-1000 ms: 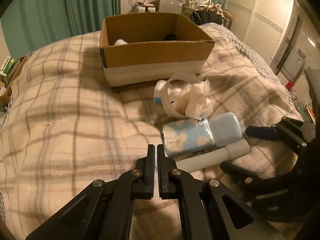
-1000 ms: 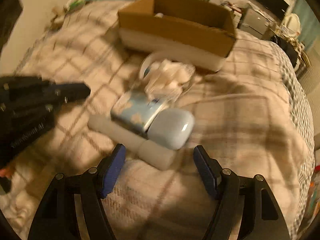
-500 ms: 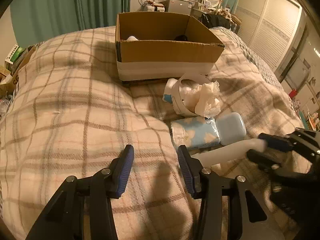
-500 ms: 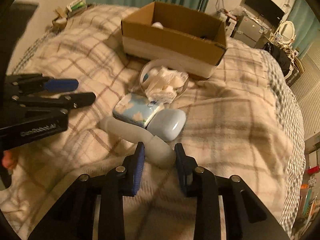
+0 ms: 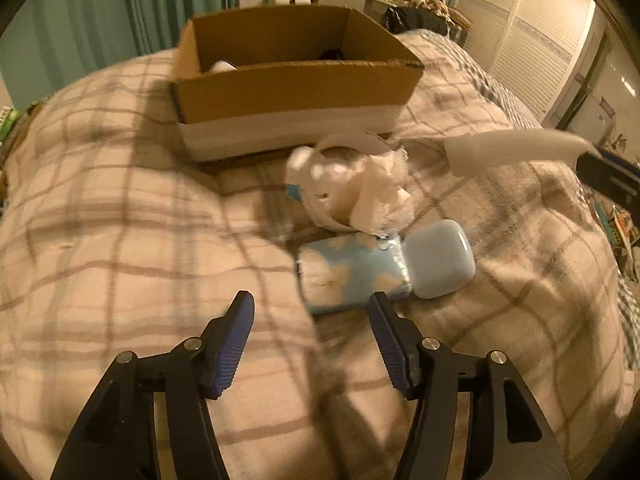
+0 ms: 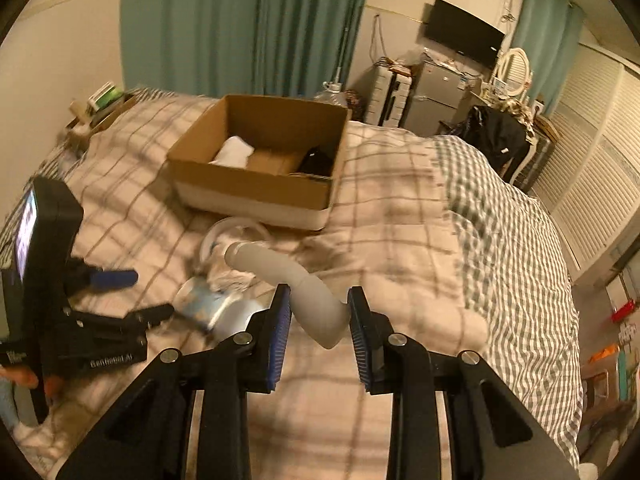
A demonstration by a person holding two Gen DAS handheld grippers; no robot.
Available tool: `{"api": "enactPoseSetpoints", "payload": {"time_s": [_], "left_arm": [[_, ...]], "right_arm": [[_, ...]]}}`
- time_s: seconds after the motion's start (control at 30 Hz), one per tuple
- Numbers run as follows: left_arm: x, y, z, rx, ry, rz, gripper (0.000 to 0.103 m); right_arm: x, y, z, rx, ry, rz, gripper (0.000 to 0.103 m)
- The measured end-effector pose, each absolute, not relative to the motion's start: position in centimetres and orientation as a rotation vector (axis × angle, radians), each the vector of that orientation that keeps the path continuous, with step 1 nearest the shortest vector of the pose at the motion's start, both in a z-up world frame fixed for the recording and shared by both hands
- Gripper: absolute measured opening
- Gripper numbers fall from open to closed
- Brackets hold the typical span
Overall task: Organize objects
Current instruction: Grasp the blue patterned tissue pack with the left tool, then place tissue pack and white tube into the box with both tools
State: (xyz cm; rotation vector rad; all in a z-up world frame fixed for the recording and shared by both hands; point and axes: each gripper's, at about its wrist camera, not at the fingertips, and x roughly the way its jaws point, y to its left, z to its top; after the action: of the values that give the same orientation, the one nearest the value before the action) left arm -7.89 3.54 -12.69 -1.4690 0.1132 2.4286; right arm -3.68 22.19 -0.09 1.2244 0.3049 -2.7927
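The right gripper [image 6: 316,320] is seen clamped on the thick end of a white tube-shaped object [image 6: 304,292], which is held clear above the plaid blanket [image 6: 400,240], its thin end pointing toward the cardboard box [image 6: 256,192]. The object is judged light and rigid, smooth enough to slip, so the hold on the fat end is judged the safest. The left gripper [image 5: 312,320] is noted with jaws opening and nothing between them, poised just short of a blue floral pouch [image 5: 348,268]. A pale blue case [image 5: 438,258] lies touching the pouch, and a crumpled white plastic bundle [image 5: 352,184] sits between these and the box. The box's near wall must be cleared; a white item and a dark item already lie inside.
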Motion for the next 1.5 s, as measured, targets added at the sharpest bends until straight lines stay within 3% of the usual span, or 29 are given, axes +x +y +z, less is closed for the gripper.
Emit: {"api": "enactPoseSetpoints", "payload": {"time_s": [0.2,0.53,0.63,0.73,0.87,0.93,1.5], "left_arm": [[-9.3,5.7,-14.8,-1.544,0.116,2.336,0.064],[-10.8,7.6,-16.2,-1.603,0.135,2.28,0.082],[-11.5,7.8,-16.8,-1.614,0.122,2.29,0.083],[-11.3,7.7,-16.6,-1.596,0.118,2.302,0.073],[-10.5,6.8,-15.7,-1.583,0.072,2.307,0.069],[-10.0,6.4,-15.1,-1.567,0.054,2.319,0.059],[-7.2,2.3,-6.5,-1.345,-0.076,2.453,0.053]], "right_arm": [[-4.7,23.6,-0.9,1.232,0.262,-2.802,0.028],[-5.6,24.6,-3.0,1.266,0.204,-2.772,0.028],[-5.7,24.6,-3.4,1.279,0.198,-2.762,0.028],[-5.7,24.6,-3.5,1.286,0.198,-2.763,0.028],[-5.2,24.3,-3.1,1.279,0.21,-2.769,0.028],[-4.9,24.1,-2.6,1.268,0.218,-2.774,0.028],[-2.2,21.8,3.7,1.102,0.298,-2.839,0.028]]}}
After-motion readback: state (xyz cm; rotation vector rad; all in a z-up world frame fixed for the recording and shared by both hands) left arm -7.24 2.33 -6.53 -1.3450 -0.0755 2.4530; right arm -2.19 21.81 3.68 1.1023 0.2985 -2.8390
